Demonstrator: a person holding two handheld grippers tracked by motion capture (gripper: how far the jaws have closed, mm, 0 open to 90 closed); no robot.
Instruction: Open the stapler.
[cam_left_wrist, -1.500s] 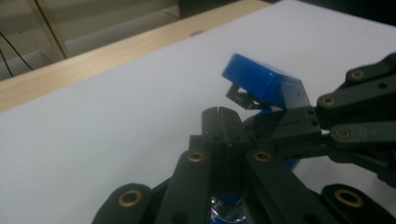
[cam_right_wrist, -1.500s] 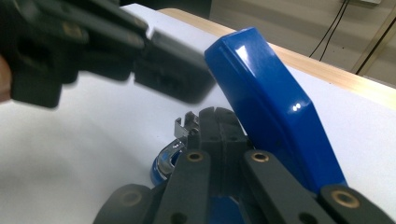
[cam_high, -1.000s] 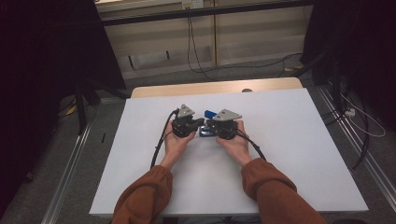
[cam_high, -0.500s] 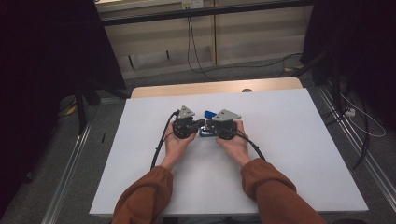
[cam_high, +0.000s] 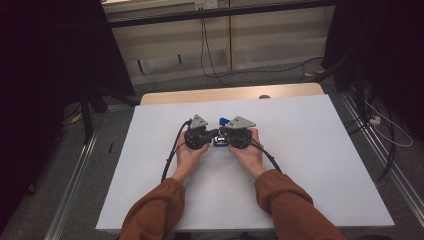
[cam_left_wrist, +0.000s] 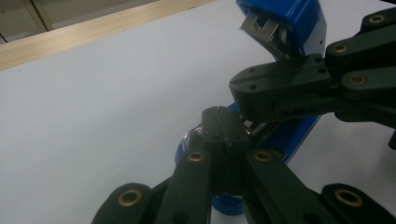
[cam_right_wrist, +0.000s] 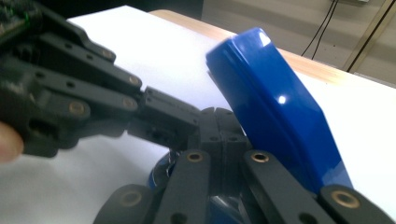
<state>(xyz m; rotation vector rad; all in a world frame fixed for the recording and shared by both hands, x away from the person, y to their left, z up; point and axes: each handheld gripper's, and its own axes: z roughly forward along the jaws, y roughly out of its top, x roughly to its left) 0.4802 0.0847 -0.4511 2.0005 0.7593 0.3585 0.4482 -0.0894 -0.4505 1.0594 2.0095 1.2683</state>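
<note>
A blue stapler (cam_high: 220, 121) lies at the middle of the white table (cam_high: 320, 150), its top arm swung up and open. Both grippers meet at it, tip to tip. In the left gripper view my left gripper (cam_left_wrist: 224, 125) has its jaws pressed together low against the stapler's base (cam_left_wrist: 285, 135), under the raised blue arm (cam_left_wrist: 299, 21) with its metal staple channel. The right gripper (cam_left_wrist: 254, 93) comes in from the right, also shut. In the right gripper view my right gripper (cam_right_wrist: 219, 122) is shut just under the tilted blue arm (cam_right_wrist: 275, 116). Whether either one pinches a thin stapler part I cannot tell.
A wooden strip (cam_high: 230, 94) runs along the table's far edge. Black cables (cam_high: 172, 152) trail from the grippers across the white top. Beyond the table are grey floor, loose cables (cam_high: 380, 125) and dark stands at both sides.
</note>
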